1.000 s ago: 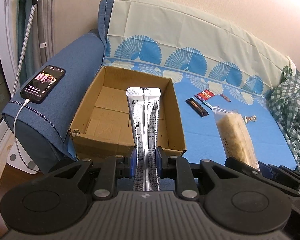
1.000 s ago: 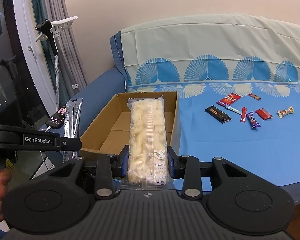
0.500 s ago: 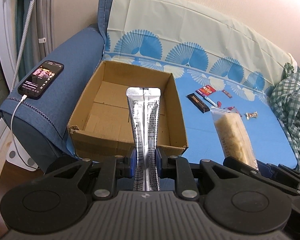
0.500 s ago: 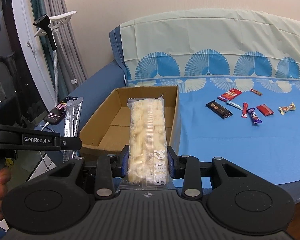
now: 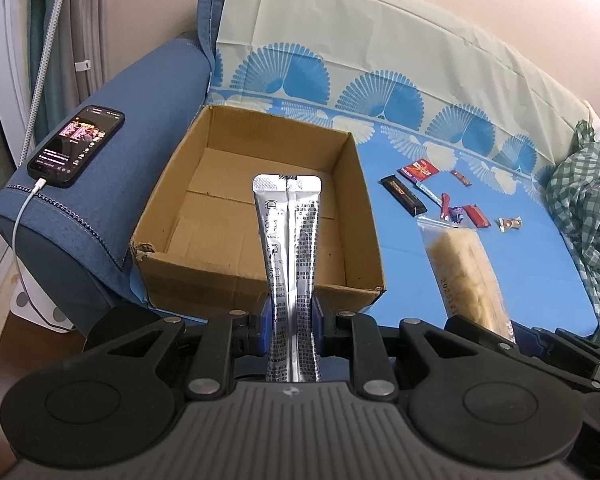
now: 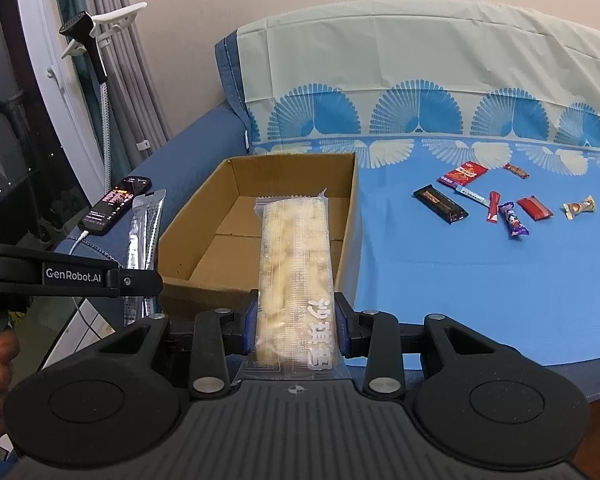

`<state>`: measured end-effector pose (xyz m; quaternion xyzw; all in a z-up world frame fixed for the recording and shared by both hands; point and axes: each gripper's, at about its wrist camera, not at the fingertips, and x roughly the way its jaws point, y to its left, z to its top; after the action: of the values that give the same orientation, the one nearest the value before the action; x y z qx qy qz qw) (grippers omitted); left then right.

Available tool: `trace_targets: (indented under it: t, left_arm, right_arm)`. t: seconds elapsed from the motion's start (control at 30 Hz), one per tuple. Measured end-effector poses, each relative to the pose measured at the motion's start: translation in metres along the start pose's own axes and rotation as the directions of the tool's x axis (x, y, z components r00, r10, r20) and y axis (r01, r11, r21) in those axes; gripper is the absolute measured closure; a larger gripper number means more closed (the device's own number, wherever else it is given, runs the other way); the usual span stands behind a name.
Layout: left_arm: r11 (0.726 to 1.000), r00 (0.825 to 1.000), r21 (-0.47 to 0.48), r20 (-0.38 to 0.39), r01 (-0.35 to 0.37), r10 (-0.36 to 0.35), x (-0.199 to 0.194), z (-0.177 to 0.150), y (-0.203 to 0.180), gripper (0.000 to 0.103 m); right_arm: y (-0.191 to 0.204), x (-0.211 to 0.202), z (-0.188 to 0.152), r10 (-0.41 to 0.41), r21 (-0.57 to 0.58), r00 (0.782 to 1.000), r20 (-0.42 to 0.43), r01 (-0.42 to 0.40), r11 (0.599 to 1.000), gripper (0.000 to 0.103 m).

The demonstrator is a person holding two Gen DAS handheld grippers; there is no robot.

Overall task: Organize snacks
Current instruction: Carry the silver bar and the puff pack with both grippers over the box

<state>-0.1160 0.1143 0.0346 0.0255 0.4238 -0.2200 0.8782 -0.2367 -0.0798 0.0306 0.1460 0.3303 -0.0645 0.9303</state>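
The left gripper [image 5: 291,316] squeezes a long silver foil packet [image 5: 288,240] and the right gripper [image 6: 296,322] squeezes a clear bag of pale puffed snack [image 6: 294,256], both by the open brown cardboard box [image 5: 256,216].

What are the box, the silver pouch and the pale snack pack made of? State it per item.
Box: plain brown corrugated cardboard, matte, with a torn corner.
Silver pouch: likely metallised foil film, mirror-shiny with creases.
Pale snack pack: clear glossy plastic wrap; the lumpy contents show through.
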Motion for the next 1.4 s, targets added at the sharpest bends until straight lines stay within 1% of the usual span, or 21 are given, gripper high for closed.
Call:
trace_targets:
  t: [0.37, 0.6, 0.83, 1.07, 1.4]
  left_arm:
    - [1.000, 1.000, -0.021, -0.031, 0.001, -0.002, 0.013, 0.002, 0.006, 0.081]
    - [0.999, 1.000, -0.043, -0.028, -0.010, 0.009, 0.017, 0.010, 0.011, 0.081]
    - [0.998, 1.000, -0.062, -0.009, -0.011, 0.010, 0.024, 0.027, 0.017, 0.081]
    - [0.997, 1.000, -0.076, -0.004, -0.021, 0.020, 0.039, 0.048, 0.027, 0.081]
    - [0.996, 0.998, -0.076, -0.038, -0.056, 0.053, 0.076, 0.080, 0.037, 0.081]
  right_arm:
    - [0.002, 0.012, 0.001, -0.007, -0.011, 0.999, -0.035, 0.006, 1.000, 0.065]
    - [0.005, 0.018, 0.005, -0.015, -0.038, 1.000, -0.025, 0.014, 0.999, 0.065]
    - [0.004, 0.028, 0.015, -0.015, -0.030, 1.000, -0.027, 0.014, 0.999, 0.065]
    - [0.011, 0.049, 0.027, -0.003, -0.032, 0.999, -0.044, 0.001, 0.999, 0.065]
    - [0.023, 0.098, 0.055, 0.025, -0.039, 0.998, -0.061, -0.027, 0.999, 0.065]
